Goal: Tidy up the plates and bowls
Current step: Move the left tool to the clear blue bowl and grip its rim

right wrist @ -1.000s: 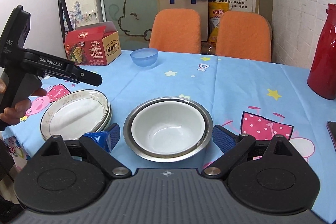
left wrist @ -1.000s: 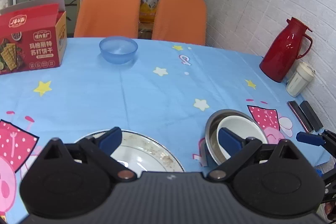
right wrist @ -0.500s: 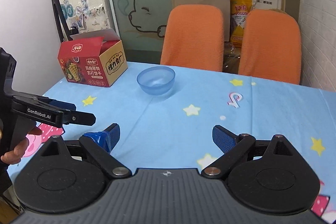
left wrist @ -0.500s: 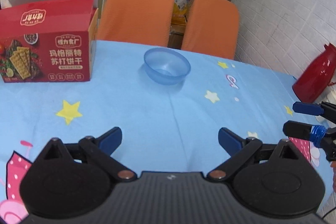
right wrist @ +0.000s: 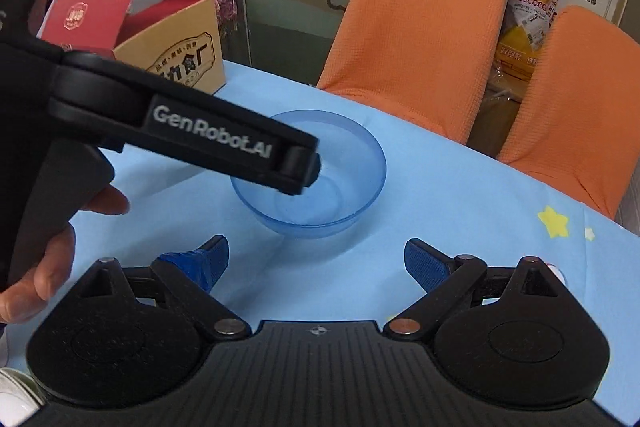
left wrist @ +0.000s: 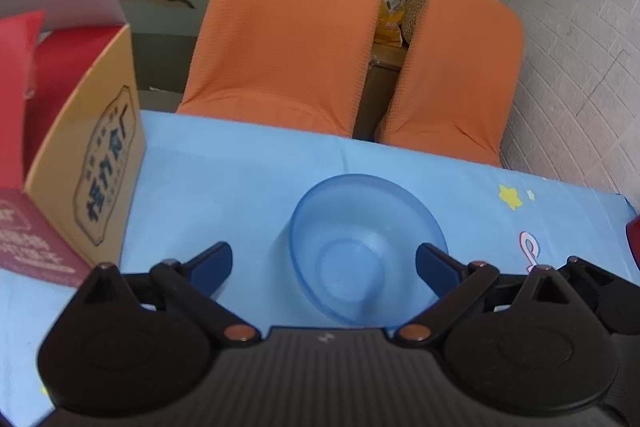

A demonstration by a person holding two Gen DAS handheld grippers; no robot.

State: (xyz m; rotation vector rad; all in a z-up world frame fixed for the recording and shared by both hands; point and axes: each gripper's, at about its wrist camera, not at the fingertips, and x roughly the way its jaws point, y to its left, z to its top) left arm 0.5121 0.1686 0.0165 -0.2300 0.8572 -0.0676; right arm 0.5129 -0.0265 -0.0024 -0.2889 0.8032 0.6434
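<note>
Both grippers are hanging over the table, angled down toward its far edge. The left gripper is standing with its jaws wide apart, empty, the bowl sitting between the blue pads; the right pad is lying close against the bowl's rim, though whether it is touching I cannot tell. The right gripper is likewise spread wide and holding nothing, its tips hovering just short of the bowl. In the right wrist view the left gripper's finger is reaching across from the left, its tip over the bowl's near-left rim, with a hand wrapped round the handle below.

The bowl is sitting upright, mouth facing up, round with no long axis. It is translucent blue plastic, empty, with a small flat base. It is resting near the table's far edge, right of the box.

The box is standing at the far-left corner, flaps open. Beyond the far edge, two orange chairs are waiting side by side.
</note>
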